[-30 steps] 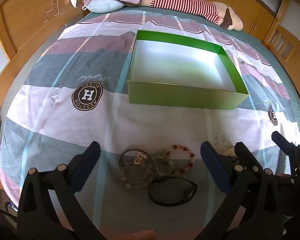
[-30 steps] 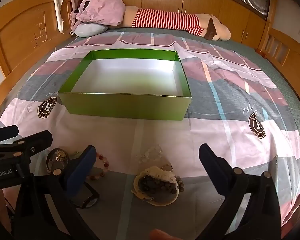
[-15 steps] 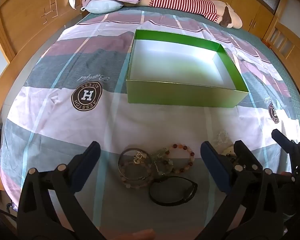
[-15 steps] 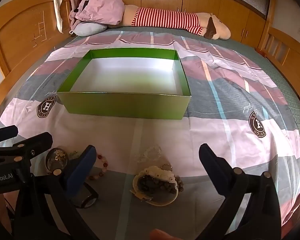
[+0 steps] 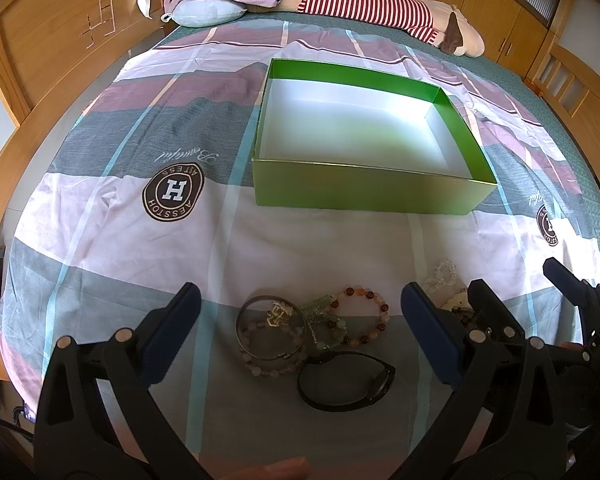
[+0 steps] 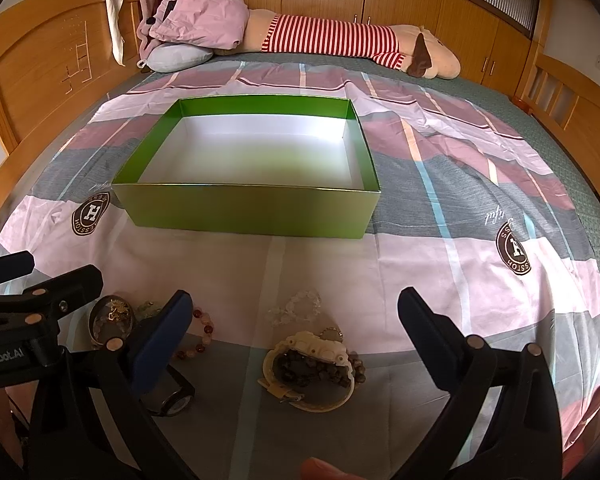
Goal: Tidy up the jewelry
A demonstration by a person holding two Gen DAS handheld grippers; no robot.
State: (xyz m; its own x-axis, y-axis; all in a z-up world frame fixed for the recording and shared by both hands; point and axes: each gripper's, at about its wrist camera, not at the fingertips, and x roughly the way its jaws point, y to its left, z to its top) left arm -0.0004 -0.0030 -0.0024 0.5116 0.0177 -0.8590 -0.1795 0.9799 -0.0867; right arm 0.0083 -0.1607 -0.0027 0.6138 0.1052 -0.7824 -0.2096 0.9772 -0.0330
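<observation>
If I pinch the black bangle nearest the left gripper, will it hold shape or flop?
The black bangle keeps an open oval lying flat on the bedsheet, so it is probably stiff. Its thin, glossy band may slip between the pads. It touches the beaded bracelets at its far edge, so lifting it might drag them.

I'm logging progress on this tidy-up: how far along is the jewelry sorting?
Nothing looks done: the green box shows only its bare white floor. Nothing is in hand either; the left claw and right claw are both open, hovering over the pieces. All of it is left: the beaded bracelets, black band, cream watch and clear bracelet lie on the bedspread.
</observation>
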